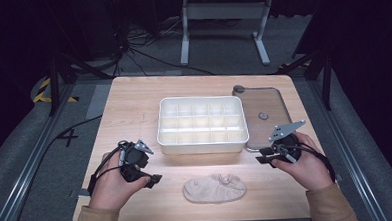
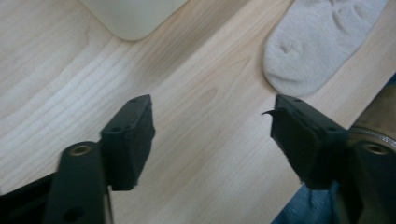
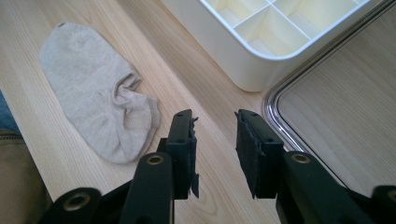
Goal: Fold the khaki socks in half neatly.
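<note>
A beige low-cut sock [image 1: 215,188] lies flat near the table's front edge, between my two hands. My left gripper [image 1: 151,176] hovers to the sock's left, held by a hand. In the left gripper view its jaws [image 2: 212,135] stand wide open over bare wood, and the sock's toe [image 2: 317,42] lies beyond the right jaw. My right gripper [image 1: 263,156] sits to the sock's upper right, beside the box's front right corner. Its jaws [image 3: 215,140] are open with nothing between them, and the sock [image 3: 98,93] lies to their left.
A white compartment box [image 1: 201,140] stands in the middle of the table, its cells empty where visible. To its right lies a flat clear lid [image 1: 273,103] with a rounded rim [image 3: 280,121]. The wooden table [image 1: 134,108] has bare room at left.
</note>
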A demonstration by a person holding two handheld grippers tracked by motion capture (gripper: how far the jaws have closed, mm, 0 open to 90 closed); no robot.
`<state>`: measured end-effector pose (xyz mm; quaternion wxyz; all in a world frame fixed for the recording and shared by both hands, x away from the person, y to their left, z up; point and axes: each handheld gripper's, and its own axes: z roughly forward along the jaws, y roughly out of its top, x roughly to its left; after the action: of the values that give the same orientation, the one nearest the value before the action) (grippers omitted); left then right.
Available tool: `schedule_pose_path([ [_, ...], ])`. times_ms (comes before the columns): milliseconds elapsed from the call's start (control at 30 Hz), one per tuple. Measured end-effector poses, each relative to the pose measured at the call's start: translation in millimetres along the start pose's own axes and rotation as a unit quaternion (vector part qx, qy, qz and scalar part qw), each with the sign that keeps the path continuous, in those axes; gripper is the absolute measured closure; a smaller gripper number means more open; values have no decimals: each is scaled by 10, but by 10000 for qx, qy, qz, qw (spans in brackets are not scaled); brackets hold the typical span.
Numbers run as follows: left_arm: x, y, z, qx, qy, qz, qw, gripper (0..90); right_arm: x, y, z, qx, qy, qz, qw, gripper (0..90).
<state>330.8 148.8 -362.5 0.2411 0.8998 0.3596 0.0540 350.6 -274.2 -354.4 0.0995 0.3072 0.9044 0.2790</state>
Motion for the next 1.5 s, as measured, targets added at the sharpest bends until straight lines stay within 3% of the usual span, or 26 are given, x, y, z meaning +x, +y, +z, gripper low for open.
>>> schedule_pose_path([
  [100, -46, 21, -7, 134, 114, 188, 9997, 325, 24, 0, 11, 22, 40, 36, 10000, 695],
  [200, -112, 56, -14, 269, -27, 201, 9994, 392, 56, 13, 20, 25, 76, -2, 10000, 696],
  [367, -168, 77, -42, 216, -90, 91, 9997, 403, 130, 85, 69, 59, 195, -138, 9997, 706],
  [500, -167, 64, -102, 22, -262, -99, 9996, 448, 198, 129, 123, 113, 290, -221, 9993, 753],
  [633, -177, 70, -92, -49, -280, -42, 9996, 458, 301, 194, 190, 59, 690, -327, 9971, 862],
  [700, -188, 80, -95, -67, -304, -14, 9995, 459, 359, 227, 212, 51, 748, -414, 9963, 894],
  [867, -214, 99, -87, -34, -344, 10, 9994, 464, 440, 258, 255, 132, 714, -563, 9958, 900],
  [1133, -270, 156, -23, -35, -438, 113, 9990, 459, 529, 271, 355, 43, 949, -591, 9937, 900],
  [1233, -285, 165, -7, -15, -466, 58, 9989, 464, 583, 282, 429, 112, 1014, -636, 9927, 900],
  [1333, -300, 179, 37, 102, -592, 47, 9982, 494, 623, 290, 485, 153, 1012, -717, 9922, 900],
  [1500, -332, 200, 94, 181, -623, 76, 9979, 504, 666, 288, 543, 171, 1094, -737, 9911, 900],
])
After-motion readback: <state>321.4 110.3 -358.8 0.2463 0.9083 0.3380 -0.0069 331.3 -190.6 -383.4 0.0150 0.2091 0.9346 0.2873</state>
